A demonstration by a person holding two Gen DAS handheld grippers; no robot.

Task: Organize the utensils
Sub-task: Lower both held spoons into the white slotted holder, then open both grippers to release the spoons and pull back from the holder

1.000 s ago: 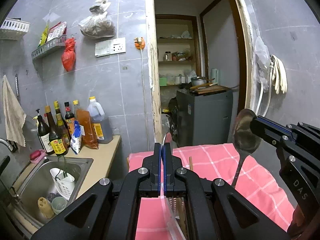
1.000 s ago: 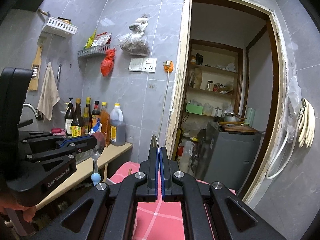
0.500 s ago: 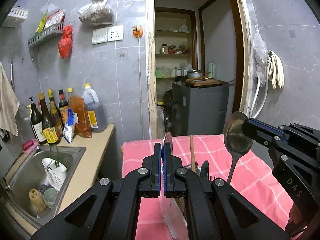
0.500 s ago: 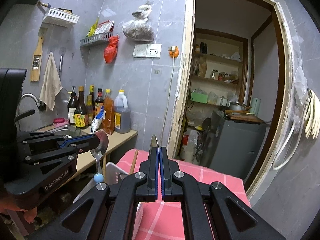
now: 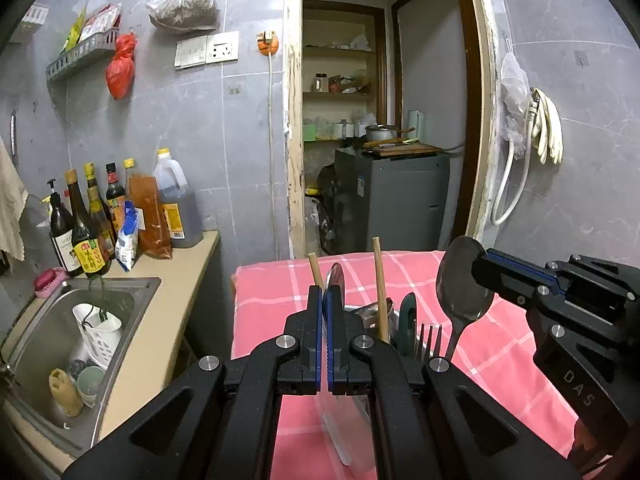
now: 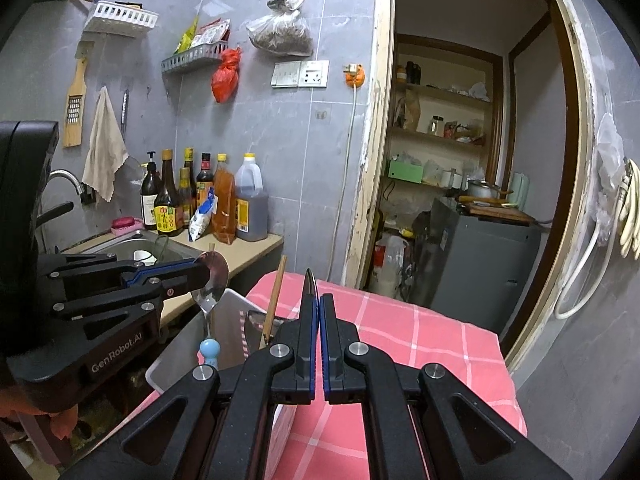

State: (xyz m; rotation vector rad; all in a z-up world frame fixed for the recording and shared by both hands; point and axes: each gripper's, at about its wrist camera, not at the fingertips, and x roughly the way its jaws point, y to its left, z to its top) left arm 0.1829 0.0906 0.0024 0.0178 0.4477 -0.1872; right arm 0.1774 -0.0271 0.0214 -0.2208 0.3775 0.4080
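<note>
My left gripper (image 5: 324,300) is shut on the bowl of a small spoon (image 5: 335,280); in the right wrist view this spoon (image 6: 211,280) hangs handle down, with a light blue knob at its end, over a white utensil holder (image 6: 224,328). My right gripper (image 6: 318,300) is shut on the bowl of a large metal spoon (image 6: 309,280); in the left wrist view that spoon (image 5: 460,280) hangs handle down from the right gripper (image 5: 480,268). Wooden chopsticks (image 5: 380,288), a fork (image 5: 430,338) and a dark green utensil (image 5: 407,320) stand in the holder.
A pink checked cloth covers the table (image 5: 500,340). A counter with several sauce bottles (image 5: 96,224) and a steel sink (image 5: 60,344) lies to the left. An open doorway with shelves and a grey cabinet (image 5: 396,196) is behind the table.
Both grippers have come down toward the table with their spoons. The holder with chopsticks, fork and other utensils has come into view below them.
</note>
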